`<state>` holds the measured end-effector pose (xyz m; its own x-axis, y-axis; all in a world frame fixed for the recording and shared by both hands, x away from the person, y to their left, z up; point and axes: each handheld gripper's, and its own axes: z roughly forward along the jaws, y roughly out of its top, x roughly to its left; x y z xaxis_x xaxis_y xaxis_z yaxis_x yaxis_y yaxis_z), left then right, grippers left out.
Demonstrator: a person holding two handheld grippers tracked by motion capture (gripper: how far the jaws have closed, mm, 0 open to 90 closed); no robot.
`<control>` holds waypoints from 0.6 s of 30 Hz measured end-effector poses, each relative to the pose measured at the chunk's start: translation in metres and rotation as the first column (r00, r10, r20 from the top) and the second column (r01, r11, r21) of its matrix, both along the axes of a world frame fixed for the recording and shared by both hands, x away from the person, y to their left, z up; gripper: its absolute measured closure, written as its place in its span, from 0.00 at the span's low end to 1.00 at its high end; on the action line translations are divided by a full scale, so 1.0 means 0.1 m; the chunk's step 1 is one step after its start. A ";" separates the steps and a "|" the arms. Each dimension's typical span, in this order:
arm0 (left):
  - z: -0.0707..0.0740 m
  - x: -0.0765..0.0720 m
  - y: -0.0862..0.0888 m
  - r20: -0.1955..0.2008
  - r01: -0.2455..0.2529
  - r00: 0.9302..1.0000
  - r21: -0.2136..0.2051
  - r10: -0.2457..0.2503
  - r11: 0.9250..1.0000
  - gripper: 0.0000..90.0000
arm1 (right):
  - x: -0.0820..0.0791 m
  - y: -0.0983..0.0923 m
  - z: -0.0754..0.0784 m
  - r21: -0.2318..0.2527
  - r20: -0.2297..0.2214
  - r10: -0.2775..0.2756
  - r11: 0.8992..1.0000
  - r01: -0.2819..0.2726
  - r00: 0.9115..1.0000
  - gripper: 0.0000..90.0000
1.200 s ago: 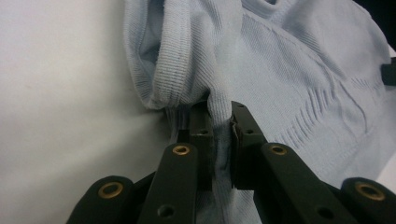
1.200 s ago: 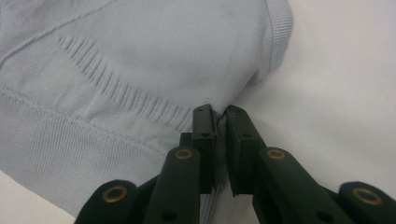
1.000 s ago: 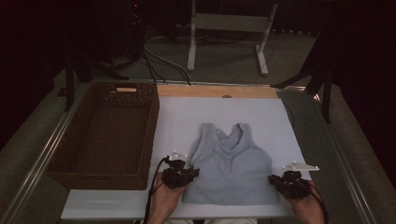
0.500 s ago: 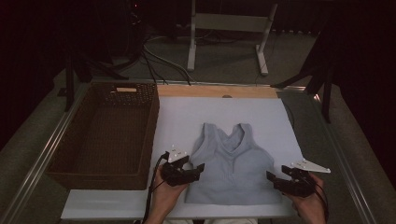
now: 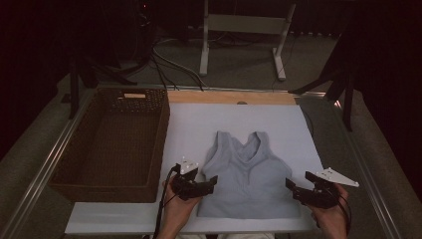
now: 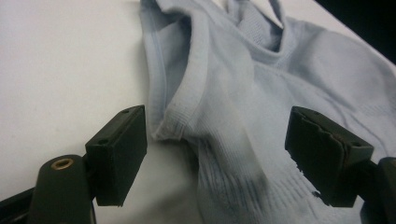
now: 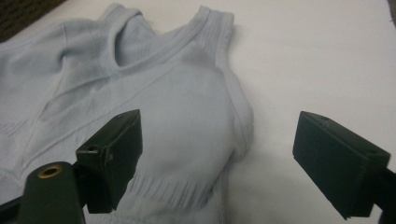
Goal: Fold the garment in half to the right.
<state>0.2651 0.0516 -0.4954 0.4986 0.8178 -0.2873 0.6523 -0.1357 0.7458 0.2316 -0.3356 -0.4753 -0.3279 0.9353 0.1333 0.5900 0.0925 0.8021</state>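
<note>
top: a pale blue ribbed tank top (image 5: pixel 249 177) lies flat on the white counter (image 5: pixel 199 124), straps away from you, between your two claws.
left claw: your left claw (image 5: pixel 201 186) sits at the top's left side seam, its jaws apart and just opened, nothing pressed between them; in the left gripper view the armhole edge (image 6: pixel 175 116) lies between the jaws.
right claw: your right claw (image 5: pixel 298 191) rests just off the right side seam, jaws likewise just opened and holding nothing; the right armhole curve (image 7: pixel 240 126) lies between them.
handling: expect light, limp knit that stretches, sags and bunches; not fragile, not slippery.
where to grip: the doubled hem or the banded armhole edges should hold best; a pinch of a single layer will likely drag and wrinkle.
basket: a brown woven basket (image 5: pixel 107 144) stands beyond your left claw.
</note>
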 end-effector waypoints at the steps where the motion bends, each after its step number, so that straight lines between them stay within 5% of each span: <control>1: -0.01 0.00 -0.01 -0.008 0.001 1.000 0.001 -0.001 1.000 0.26 | 0.00 0.00 0.00 0.003 0.004 -0.003 1.000 0.003 1.000 0.18; 12: -0.15 0.05 -0.09 -0.086 0.015 0.996 0.018 -0.013 1.000 0.26 | -0.01 0.02 0.02 -0.013 0.026 -0.001 1.000 0.001 1.000 0.19; 15: -0.14 0.08 -0.06 -0.097 0.009 0.995 -0.023 -0.011 1.000 0.61 | -0.01 0.02 0.02 -0.013 0.026 0.001 1.000 -0.001 1.000 0.19; 18: -0.09 0.10 -0.02 -0.102 0.005 0.995 -0.066 -0.012 0.998 0.82 | -0.01 0.03 0.02 -0.015 0.024 0.006 1.000 -0.005 1.000 0.19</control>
<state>0.2746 0.0500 -0.5047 0.4708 0.7915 -0.3897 0.7247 -0.0951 0.6824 0.2302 -0.3323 -0.4737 -0.3360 0.9353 0.1114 0.5704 0.1079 0.8143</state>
